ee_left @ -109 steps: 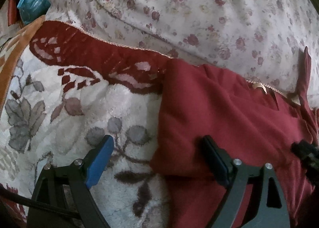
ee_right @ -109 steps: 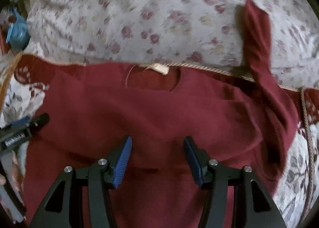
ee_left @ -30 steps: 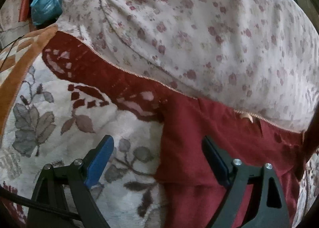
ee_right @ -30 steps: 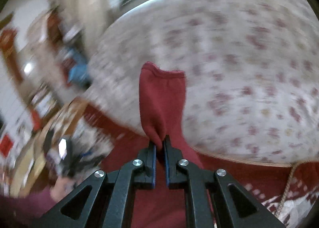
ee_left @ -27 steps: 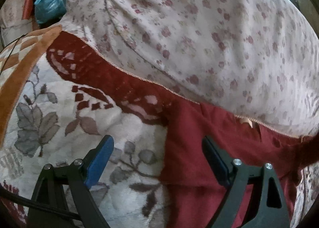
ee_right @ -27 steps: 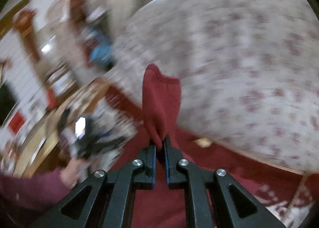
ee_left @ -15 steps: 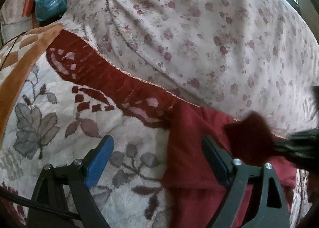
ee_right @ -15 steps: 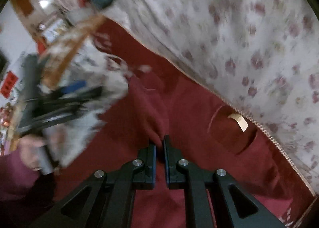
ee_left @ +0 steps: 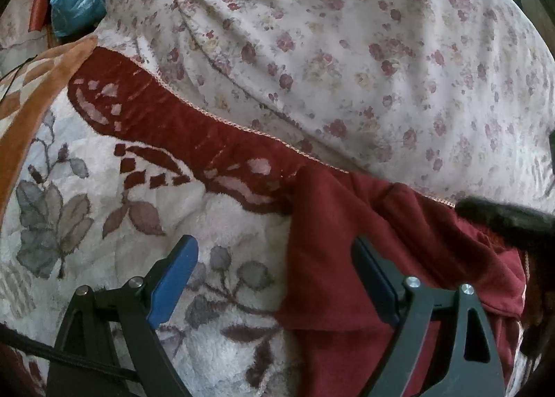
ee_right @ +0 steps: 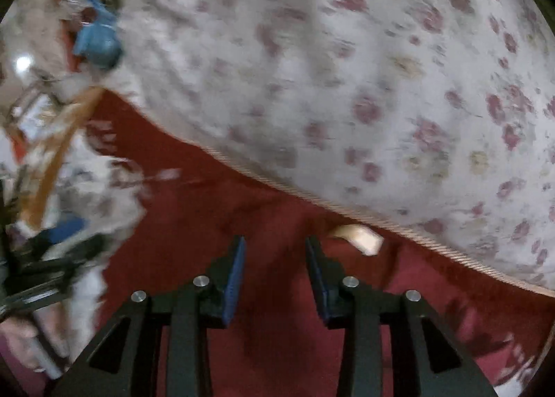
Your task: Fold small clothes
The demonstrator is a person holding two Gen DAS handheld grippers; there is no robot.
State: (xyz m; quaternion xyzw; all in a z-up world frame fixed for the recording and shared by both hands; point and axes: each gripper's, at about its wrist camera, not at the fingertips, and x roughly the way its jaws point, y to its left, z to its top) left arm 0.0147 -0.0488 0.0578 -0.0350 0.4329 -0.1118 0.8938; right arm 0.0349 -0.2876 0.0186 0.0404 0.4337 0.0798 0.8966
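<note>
Garment [ee_left: 347, 258]: dark red knit, matte, creased, lying on the blanket [ee_left: 86, 223] at the foot of the floral pillow [ee_left: 347, 50]; one fold runs toward 4 o'clock in the left view.

Left gripper [ee_left: 274, 279]: jaws spread wide, gripping nothing; the garment's left edge lies between them, blue pad over the blanket.

Right gripper [ee_right: 274, 272]: jaws have just been opening, now parted (red cloth beneath and between, pads not pressing).

Left view only: the blanket's leaf pattern, blue bag [ee_left: 78, 5] at 11 o'clock.

Right view only (blurred): neck label [ee_right: 357, 237] at 1 o'clock of the jaws.
</note>
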